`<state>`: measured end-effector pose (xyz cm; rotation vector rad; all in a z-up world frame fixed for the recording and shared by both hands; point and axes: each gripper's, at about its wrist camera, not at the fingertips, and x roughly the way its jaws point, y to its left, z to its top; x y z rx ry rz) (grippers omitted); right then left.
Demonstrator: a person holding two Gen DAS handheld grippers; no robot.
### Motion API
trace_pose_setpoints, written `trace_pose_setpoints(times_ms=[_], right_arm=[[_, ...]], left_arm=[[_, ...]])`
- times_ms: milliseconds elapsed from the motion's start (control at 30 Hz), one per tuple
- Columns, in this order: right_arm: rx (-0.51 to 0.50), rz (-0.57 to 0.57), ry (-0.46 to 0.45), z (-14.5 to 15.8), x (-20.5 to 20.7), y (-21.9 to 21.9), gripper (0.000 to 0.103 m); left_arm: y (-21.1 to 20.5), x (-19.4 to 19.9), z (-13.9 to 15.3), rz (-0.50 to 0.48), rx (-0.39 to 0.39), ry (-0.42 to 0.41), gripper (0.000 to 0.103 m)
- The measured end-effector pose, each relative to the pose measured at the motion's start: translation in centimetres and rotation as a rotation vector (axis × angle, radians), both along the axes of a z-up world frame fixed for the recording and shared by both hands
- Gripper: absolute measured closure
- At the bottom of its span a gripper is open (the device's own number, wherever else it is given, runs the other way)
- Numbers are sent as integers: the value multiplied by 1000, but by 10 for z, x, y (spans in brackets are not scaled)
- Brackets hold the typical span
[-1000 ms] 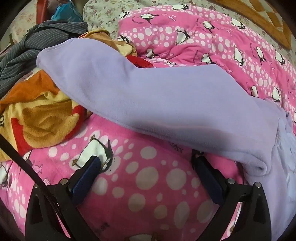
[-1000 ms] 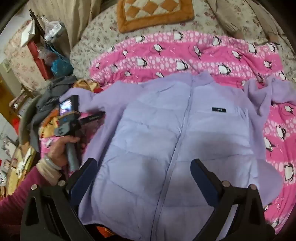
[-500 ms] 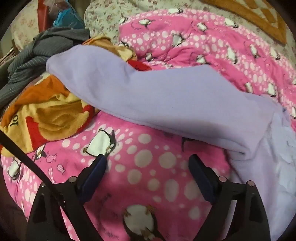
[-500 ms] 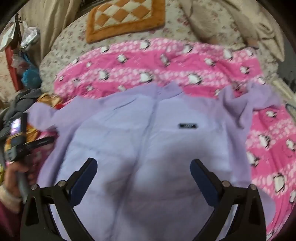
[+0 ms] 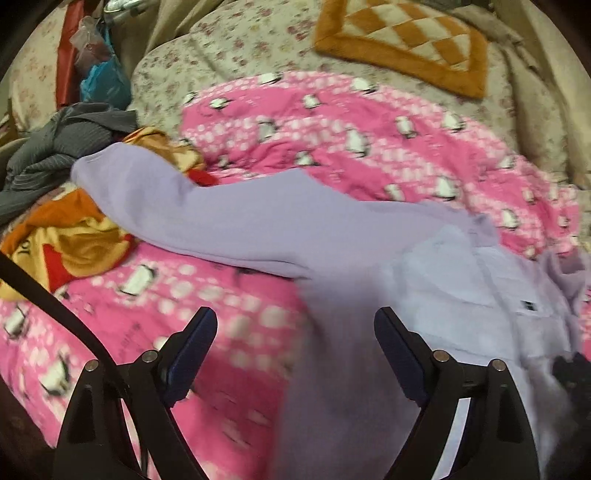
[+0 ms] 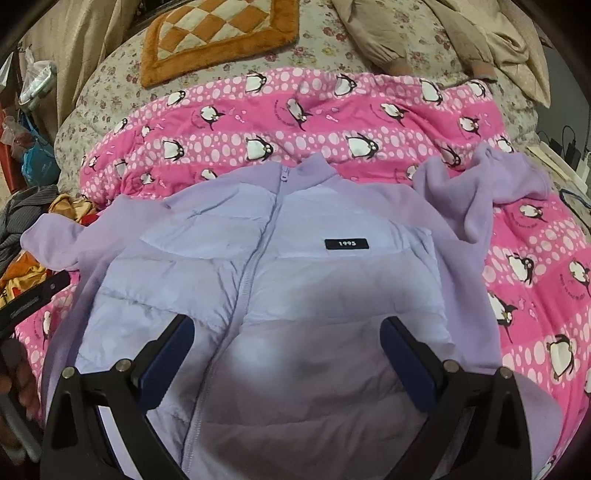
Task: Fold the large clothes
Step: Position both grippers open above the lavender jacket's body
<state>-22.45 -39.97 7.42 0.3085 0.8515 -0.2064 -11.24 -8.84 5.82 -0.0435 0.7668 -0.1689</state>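
A lilac zip-up jacket lies face up on a pink penguin blanket, collar away from me, with a black "1995" label on the chest. Its left sleeve stretches out flat to the left; its right sleeve is crumpled beside the body. My right gripper is open and empty above the jacket's lower front. My left gripper is open and empty above the blanket at the jacket's left side edge. In the right wrist view the left gripper's body shows at the left edge.
An orange and yellow towel and a grey striped garment are piled left of the sleeve end. An orange checked cushion and beige clothes lie at the far side of the floral bed cover.
My left gripper has swung right and pulled back, bringing the jacket body into its view. My right gripper has shifted so the jacket sits centred below it. Both stay open.
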Motion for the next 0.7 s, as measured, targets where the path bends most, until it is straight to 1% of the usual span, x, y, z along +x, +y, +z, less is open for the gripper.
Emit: trace_pose_setpoints(times_ms=[33, 100, 200, 400, 500, 700], right_arm=[[-4, -4, 7, -2, 0, 0, 1], [-7, -5, 15, -5, 0, -2, 1], [-10, -9, 29, -9, 0, -3, 1], [-15, -9, 28, -11, 0, -2, 1], [-18, -5, 28, -11, 1, 0, 1], [-12, -8, 13, -13, 1, 0, 1]], left_arm=[[-7, -5, 2, -19, -1, -12, 41], [-22, -14, 2, -60, 29, -36, 41], [-31, -16, -2, -92, 65, -43, 41], [-24, -12, -8, -78, 28, -4, 41], [-21, -13, -8, -80, 30, -4, 41], [-24, -16, -10, -107, 62, -13, 41]])
